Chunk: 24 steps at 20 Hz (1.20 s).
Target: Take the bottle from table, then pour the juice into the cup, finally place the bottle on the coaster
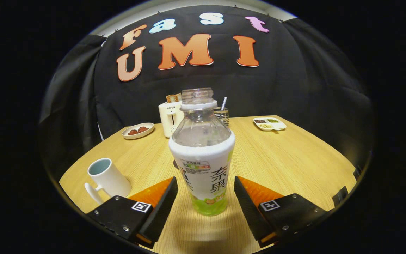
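Gripper view: the bottle (202, 155) stands upright on the tabletop (287, 155), cap off, between the two fingers of the gripper (205, 192). The fingers are spread wide, with tabletop visible on each side between pad and bottle wall, so the gripper is released and grasps nothing. Taking the bottle as the clock's centre, one finger sits at about 8 o'clock and the other at about 4 o'clock, both level with the lower part of the label. That placement looks deliberate. A grasp low on the labelled body would give the pads a straight wall to press, not the clear tapered shoulder above.

The cup (106, 178) stands on the tabletop at 9 o'clock from the bottle, just beyond the left finger, mouth up and handle toward the camera. It is close enough that the pour should call for only a short carry and tilt. The open neck means the bottle has to stay upright until it is over the cup.

Farther back, a toaster (169, 118) stands at 11 o'clock with a plate (137, 130) of brown food beside it. A wire rack (222, 114) stands directly behind the bottle's neck, and a divided dish (269, 123) lies at 1 o'clock. All are well apart from the work. A small dark edge shows at the bottle's left side on the tabletop; I cannot tell whether it is the coaster.
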### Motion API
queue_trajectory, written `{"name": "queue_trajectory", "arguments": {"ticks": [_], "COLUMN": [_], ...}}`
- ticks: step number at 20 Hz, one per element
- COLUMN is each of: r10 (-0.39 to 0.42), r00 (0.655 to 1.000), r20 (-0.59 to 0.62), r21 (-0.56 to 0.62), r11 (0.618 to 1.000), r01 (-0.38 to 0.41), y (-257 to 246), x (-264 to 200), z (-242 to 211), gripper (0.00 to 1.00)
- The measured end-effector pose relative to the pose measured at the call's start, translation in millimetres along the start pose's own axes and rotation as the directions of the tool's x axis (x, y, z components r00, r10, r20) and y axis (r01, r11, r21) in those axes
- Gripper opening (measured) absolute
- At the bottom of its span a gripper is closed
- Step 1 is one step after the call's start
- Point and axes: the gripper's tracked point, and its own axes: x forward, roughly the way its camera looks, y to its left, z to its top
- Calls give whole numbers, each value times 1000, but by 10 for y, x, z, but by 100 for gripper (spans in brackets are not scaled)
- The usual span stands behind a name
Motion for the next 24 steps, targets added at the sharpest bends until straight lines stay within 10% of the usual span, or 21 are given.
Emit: {"name": "queue_trajectory", "arguments": {"ticks": [6, 17, 24], "r10": [-19, -25, -86], "r00": [1000, 1000, 995], "r20": [-24, -3, 58], "r21": [16, -149, -407], "r11": [1000, 989, 908], "r01": [19, 25, 102], "y": [-31, 239, 465], "x": [74, -205, -375], "z": [-54, 356, 658], "gripper": [67, 60, 60]}}
